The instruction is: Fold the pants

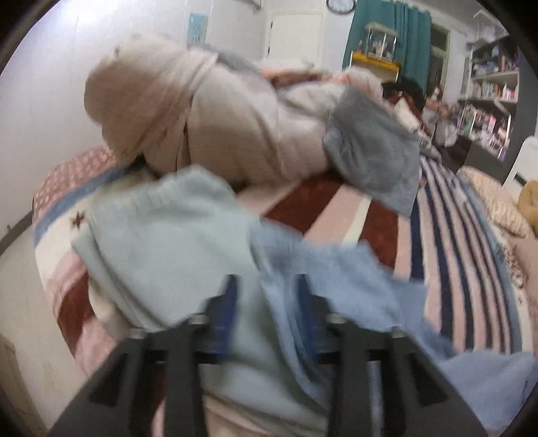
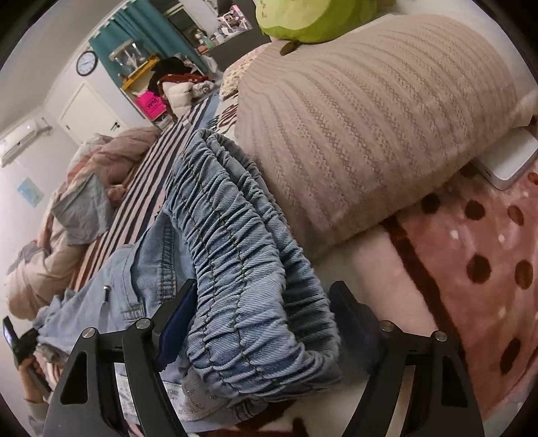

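Light blue denim pants lie on the bed. In the left wrist view their frayed leg ends and pale inside fabric run between my left gripper's fingers, which stand close together on the cloth. The view is blurred. In the right wrist view the gathered elastic waistband lies between my right gripper's fingers, which stand wide apart around it. The left gripper shows at the far left, at the leg ends.
A beige knitted pillow lies just right of the waistband, with a green plush on it. A bundled beige quilt and grey cloth sit behind the pants. The striped bedspread stretches right.
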Action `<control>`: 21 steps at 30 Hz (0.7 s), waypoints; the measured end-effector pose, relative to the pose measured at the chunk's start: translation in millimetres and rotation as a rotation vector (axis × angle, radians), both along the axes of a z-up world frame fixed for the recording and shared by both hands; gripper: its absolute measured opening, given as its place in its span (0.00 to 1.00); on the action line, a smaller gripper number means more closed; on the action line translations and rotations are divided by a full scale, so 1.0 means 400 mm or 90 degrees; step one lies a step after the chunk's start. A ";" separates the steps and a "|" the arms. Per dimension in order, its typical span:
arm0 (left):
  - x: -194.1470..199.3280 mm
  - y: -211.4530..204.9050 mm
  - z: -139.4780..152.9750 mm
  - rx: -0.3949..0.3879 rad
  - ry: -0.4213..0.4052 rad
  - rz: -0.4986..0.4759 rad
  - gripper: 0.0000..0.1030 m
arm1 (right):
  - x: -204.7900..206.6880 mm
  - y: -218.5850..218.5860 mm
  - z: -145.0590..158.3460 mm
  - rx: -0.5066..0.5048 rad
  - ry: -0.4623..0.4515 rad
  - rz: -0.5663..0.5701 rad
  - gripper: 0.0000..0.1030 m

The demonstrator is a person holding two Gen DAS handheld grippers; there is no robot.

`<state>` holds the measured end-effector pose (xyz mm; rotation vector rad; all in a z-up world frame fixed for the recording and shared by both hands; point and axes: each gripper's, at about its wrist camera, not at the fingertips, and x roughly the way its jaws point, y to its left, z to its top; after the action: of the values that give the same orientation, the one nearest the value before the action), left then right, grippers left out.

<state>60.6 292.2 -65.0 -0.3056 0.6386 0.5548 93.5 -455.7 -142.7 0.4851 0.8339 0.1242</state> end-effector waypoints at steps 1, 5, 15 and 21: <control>0.009 0.004 0.021 -0.001 -0.007 -0.016 0.53 | 0.000 -0.001 -0.002 -0.004 0.000 0.000 0.72; 0.097 -0.013 0.102 0.004 -0.015 -0.136 0.68 | 0.001 0.000 -0.002 -0.010 0.000 0.002 0.72; 0.399 -0.065 -0.041 -0.013 0.257 -0.293 0.73 | 0.007 0.014 0.003 -0.005 -0.001 0.003 0.73; 0.393 -0.051 -0.089 -0.055 0.300 -0.309 0.61 | 0.022 0.017 0.005 -0.009 -0.001 0.010 0.73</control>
<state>217.9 271.7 -100.4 -0.0881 1.1544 0.1253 102.3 -449.0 -140.7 0.4657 0.8368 0.1335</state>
